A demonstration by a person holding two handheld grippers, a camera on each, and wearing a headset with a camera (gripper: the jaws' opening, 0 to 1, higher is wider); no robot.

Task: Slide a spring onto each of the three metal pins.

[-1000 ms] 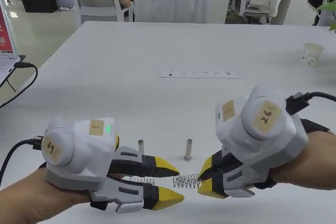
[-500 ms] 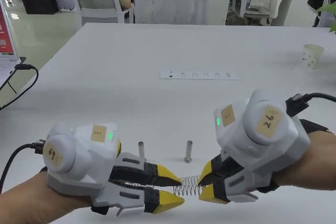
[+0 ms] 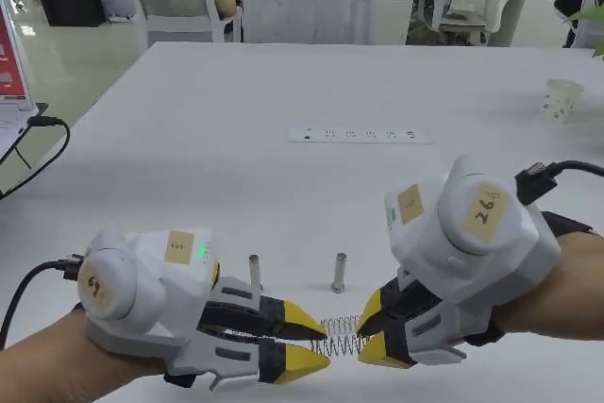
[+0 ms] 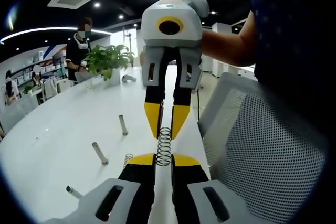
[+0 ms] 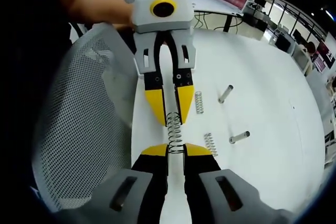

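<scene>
Both grippers sit low at the near edge of the table (image 3: 283,92), nose to nose, yellow tips almost meeting. The spring (image 3: 342,335) spans the short gap between them, lying roughly level. The left gripper (image 4: 164,159) has its jaws drawn in narrow and pinches one end of the coil. The right gripper (image 5: 176,149) does the same from the other side, its jaws just as tight on the opposite end.

Just beyond the spring in the head view, two of the pins (image 4: 98,153) stand upright and apart, both bare. The left gripper view takes in all three, strung out in a line across the white top.

Two loose springs (image 5: 199,102) lie flat on the table, between the held spring and the pins and touching neither. One sits closer to the left gripper, the other nearer the right.

Farther out, a power strip (image 3: 359,135) lies mid-table. A paper cup (image 3: 562,97) stands far off to the right. A mesh chair (image 5: 79,103) sits at the table edge.
</scene>
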